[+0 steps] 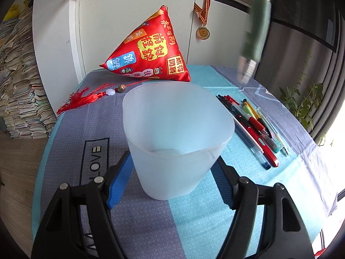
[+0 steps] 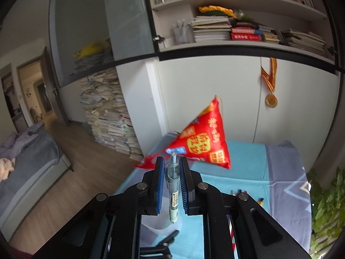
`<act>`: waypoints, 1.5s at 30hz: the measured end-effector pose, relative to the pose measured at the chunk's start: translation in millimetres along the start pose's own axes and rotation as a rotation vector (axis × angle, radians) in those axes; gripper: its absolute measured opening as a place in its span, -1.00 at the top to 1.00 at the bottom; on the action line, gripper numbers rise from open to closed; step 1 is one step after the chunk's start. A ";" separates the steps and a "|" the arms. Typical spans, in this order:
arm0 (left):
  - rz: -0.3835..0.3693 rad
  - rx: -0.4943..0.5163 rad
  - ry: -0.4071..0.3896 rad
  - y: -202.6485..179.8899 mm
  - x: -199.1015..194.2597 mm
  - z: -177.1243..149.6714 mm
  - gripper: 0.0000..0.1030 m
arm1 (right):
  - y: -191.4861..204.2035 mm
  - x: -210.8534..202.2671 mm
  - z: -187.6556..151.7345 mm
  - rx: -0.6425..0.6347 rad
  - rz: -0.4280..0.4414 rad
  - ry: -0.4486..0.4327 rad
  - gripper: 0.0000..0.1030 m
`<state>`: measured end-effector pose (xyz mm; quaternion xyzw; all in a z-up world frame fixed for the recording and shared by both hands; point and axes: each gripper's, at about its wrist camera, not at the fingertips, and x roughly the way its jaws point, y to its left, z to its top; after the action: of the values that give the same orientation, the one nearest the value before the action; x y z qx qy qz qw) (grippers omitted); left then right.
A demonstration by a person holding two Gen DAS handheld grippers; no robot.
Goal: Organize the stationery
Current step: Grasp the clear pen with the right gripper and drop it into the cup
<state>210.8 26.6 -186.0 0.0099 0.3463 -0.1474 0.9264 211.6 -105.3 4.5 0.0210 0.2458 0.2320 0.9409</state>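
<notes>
it was a home, a bedroom used for study. a bed (image 2: 32,151) with rumpled bedding stood on wood flooring, an open doorway (image 2: 36,90) beyond it. bookshelves (image 2: 237,43) held stacked books, a tall pile of papers (image 2: 107,112) leaned by the cabinet, and a medal (image 2: 271,101) hung on its door.
</notes>
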 end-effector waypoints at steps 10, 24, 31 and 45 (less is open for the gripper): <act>0.002 0.002 0.002 0.4 0.7 0.3 -0.38 | -1.1 47.8 -28.9 0.057 0.057 0.141 0.71; 0.002 0.002 0.016 1.8 2.8 -0.2 -0.39 | -12.0 80.2 -49.4 0.102 0.057 0.261 0.71; 0.001 0.000 0.023 1.7 3.4 -0.2 -0.39 | -33.3 49.9 -41.2 0.156 0.005 0.161 0.71; 0.002 0.001 0.024 0.6 3.3 0.1 -0.39 | -112.3 88.5 -118.1 0.209 -0.191 0.411 0.70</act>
<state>213.4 26.3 -188.2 0.0127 0.3573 -0.1464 0.9223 272.0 -174.7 -156.5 0.0471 0.4555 0.1147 0.8815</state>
